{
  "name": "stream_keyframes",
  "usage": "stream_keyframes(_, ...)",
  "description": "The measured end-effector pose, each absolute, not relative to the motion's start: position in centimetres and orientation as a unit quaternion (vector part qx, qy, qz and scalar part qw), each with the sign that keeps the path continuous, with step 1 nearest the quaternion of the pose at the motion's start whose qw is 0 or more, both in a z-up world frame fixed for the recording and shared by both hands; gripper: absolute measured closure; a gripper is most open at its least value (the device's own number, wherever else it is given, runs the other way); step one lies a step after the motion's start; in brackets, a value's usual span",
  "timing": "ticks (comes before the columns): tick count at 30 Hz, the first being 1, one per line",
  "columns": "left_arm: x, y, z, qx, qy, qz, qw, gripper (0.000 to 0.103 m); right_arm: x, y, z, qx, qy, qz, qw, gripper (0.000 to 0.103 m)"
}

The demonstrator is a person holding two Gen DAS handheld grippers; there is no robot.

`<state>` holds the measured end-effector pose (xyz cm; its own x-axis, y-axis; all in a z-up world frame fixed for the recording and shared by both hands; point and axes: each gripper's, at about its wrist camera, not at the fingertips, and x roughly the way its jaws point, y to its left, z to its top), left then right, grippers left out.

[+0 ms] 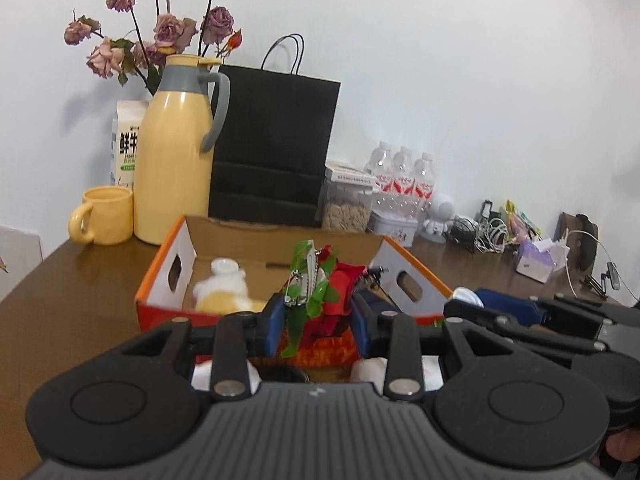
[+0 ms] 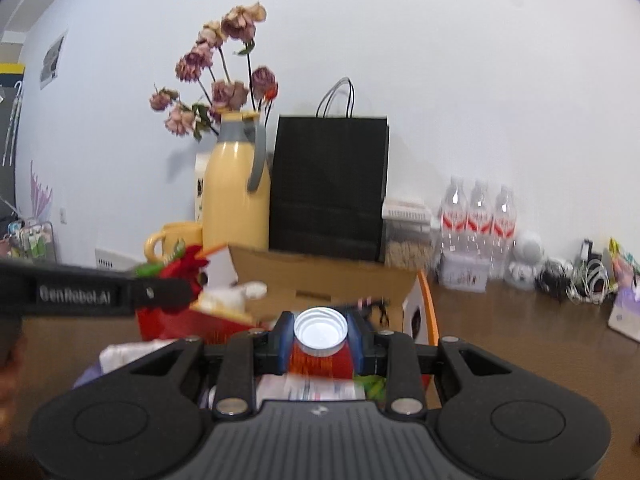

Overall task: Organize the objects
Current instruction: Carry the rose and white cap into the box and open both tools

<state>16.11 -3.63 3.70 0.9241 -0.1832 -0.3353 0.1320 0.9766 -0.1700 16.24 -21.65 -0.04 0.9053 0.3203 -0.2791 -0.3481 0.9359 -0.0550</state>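
The left tool (image 1: 318, 312) was clamped on a red and green bundle (image 1: 320, 292) with a metal clasp showing, its blue pads (image 1: 274, 320) pressed on both sides, held above the near wall of the cardboard box (image 1: 280, 236). The right tool (image 2: 320, 336) was clamped on a bottle with a silver cap (image 2: 320, 330) and a red label, also raised near the box's near edge.

The box stood open on the brown bench (image 1: 80, 280), its orange rim and white side walls with cut-out hand holes facing up. Inside it lay a white and yellow bottle (image 1: 224, 288) toward the left wall; the middle of the box floor showed bare cardboard.

Just behind the box's far edge stood a black paper bag (image 1: 272, 148) and a yellow jug (image 1: 176, 160), with a yellow mug (image 1: 104, 216) to the jug's left and a milk carton (image 1: 124, 148) and dried roses (image 1: 160, 28) behind. Right of the bag stood a clear container (image 1: 348, 200) and three water bottles (image 1: 400, 180), then a tangle of cables (image 1: 488, 232) along the wall. Bare bench lay open left of the box.
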Motion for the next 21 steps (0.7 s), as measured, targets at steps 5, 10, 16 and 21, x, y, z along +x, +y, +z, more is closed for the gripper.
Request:
stream_keyframes(5,18.9,-3.4,4.9,-0.073,0.168,-0.07,0.981,0.068,19.7,-20.7,1.5,-0.045,0.123,0.171,0.976,0.076)
stream_keyframes(10,22.6,-3.4,5.8,-0.085,0.162,-0.047,0.982,0.068,24.1,-19.6,2.2,-0.031,0.128,0.164,0.978,0.076)
stream_keyframes(16,28.1,-3.8,5.4,-0.077,0.172,-0.021,0.982,0.068,29.0,-19.0,1.3,-0.018,0.14,0.152,0.978,0.076)
stream_keyframes(21,30.8,-3.4,3.3,-0.071,0.203,-0.013,0.977,0.068,31.6,-19.9,-1.2,-0.005,0.186,0.155,0.97,0.076)
